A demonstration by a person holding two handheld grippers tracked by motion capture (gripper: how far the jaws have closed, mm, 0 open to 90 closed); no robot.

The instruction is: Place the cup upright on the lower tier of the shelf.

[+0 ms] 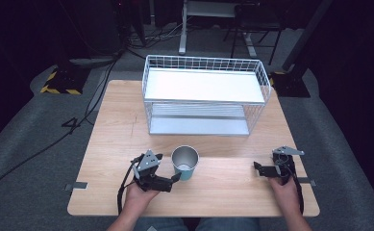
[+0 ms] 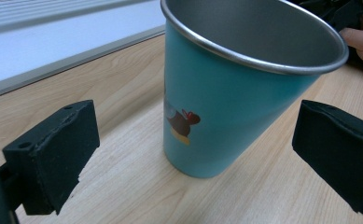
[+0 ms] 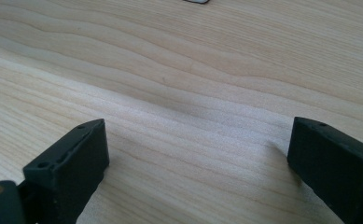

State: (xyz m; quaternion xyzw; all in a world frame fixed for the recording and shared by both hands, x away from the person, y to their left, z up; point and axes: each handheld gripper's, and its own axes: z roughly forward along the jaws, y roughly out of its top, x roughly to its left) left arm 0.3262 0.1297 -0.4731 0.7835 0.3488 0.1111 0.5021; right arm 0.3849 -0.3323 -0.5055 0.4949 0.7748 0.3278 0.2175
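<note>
Both hands at the near edge of the wooden counter [image 1: 112, 115] hold grippers, the wire rack [image 1: 205, 94] standing behind, the teal cup [image 2: 226, 98] upright between the left gripper's [image 2: 188, 163] wide-open jaws, untouched, the right gripper's [image 3: 198, 163] jaws spread over bare wood.

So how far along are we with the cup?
Nothing is done yet: the cup stands upright on the table, in front of the wire rack, whose shelves look bare. In hand: the left claw is open with the cup between its pads, not gripped. The right claw is open over bare wood. Gripping and moving the cup remain.
</note>
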